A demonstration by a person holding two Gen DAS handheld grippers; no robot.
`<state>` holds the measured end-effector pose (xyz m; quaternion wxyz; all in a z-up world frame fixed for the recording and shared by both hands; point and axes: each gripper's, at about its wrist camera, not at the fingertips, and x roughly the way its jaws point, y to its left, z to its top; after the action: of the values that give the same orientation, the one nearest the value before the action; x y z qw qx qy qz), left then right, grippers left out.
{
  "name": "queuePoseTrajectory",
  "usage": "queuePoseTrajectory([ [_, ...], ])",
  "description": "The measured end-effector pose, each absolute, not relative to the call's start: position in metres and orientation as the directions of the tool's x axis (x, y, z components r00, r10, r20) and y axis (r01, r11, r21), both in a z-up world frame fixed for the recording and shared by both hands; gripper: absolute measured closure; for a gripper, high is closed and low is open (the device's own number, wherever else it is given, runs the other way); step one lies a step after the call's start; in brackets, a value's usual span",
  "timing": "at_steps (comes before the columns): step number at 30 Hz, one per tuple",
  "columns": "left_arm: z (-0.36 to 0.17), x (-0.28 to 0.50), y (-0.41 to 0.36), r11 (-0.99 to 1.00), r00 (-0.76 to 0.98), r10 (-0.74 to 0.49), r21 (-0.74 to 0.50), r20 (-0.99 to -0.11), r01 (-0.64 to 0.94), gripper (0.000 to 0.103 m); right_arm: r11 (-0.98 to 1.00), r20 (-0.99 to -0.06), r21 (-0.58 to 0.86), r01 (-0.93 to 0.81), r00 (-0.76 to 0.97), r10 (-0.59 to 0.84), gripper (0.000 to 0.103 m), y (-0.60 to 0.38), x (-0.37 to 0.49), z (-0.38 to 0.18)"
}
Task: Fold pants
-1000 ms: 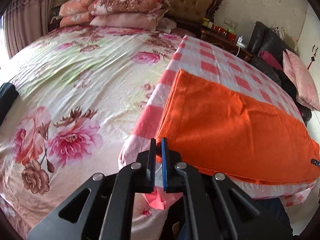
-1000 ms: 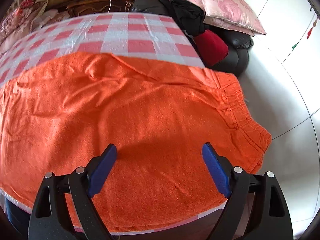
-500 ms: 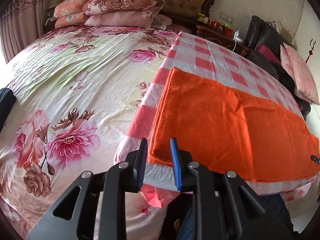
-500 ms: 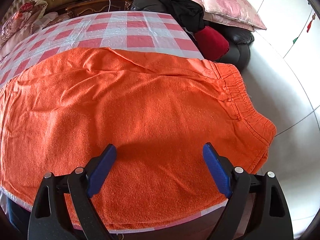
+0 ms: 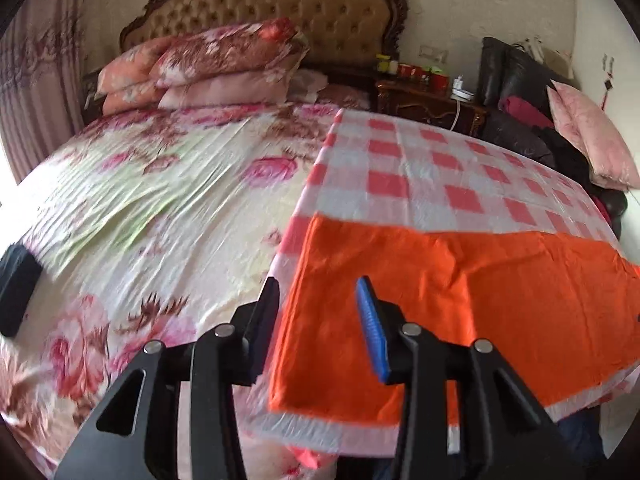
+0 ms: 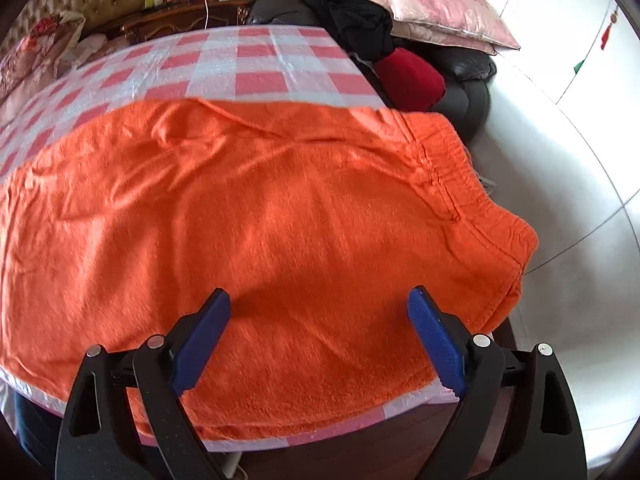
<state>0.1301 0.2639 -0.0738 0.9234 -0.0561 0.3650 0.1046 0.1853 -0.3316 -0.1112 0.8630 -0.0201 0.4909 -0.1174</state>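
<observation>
On the far left of the left wrist view lies a bed (image 5: pixel 160 208) under a flowered sheet, with stacked pillows (image 5: pixel 208 68) against a tufted headboard (image 5: pixel 280 8). Beside it, to the right, stands a table covered in a pink-and-white checked cloth (image 5: pixel 420 168), and the orange pants (image 5: pixel 460 292) lie flat on the near half of that cloth, folded lengthwise with a straight left edge near the table's left side. The left gripper (image 5: pixel 320 320) hangs over that near-left corner of the pants; its jaws have just been opening and now stand apart, with the cloth's edge showing below the gap and neither pad pressing on it. In the right wrist view the pants (image 6: pixel 260 240) spread across most of the table, and the elastic waistband (image 6: pixel 472 192) reaches the right end, close to the table's edge. The right gripper (image 6: pixel 320 340) hovers above the near edge of the fabric with its blue pads (image 6: pixel 436 344) set wide apart, gripping nothing. Further right, past the table, a dark sofa (image 6: pixel 468 80) carries a pink cushion (image 6: pixel 432 4) and a heap of dark and red clothes (image 6: pixel 384 52).
</observation>
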Motion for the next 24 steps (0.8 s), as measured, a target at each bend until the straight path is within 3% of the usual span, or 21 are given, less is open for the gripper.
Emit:
queuePoseTrajectory([
  [5, -0.101, 0.210, 0.228, 0.999, 0.673, -0.035, -0.049, -0.739, -0.001, 0.061, 0.974, -0.830, -0.089, 0.210, 0.524, -0.189, 0.017, -0.332, 0.211, -0.103],
  [8, -0.125, 0.232, 0.228, 0.999, 0.611, -0.036, -0.026, -0.791, 0.026, 0.058, 0.968, -0.828, -0.109, 0.226, 0.518, -0.214, 0.017, -0.333, 0.226, -0.103],
  [13, -0.140, 0.241, 0.253, 0.999, 0.591, 0.026, 0.000, -0.807, -0.043, 0.035, 0.963, -0.863, -0.139, 0.229, 0.450, -0.231, 0.017, -0.332, 0.235, -0.120],
  [24, -0.123, 0.197, 0.278, 0.963, 0.599, 0.017, -0.149, -0.801, -0.226, 0.032, 0.971, -0.846, -0.036, 0.238, 0.510, -0.156, 0.017, -0.343, 0.225, -0.125],
])
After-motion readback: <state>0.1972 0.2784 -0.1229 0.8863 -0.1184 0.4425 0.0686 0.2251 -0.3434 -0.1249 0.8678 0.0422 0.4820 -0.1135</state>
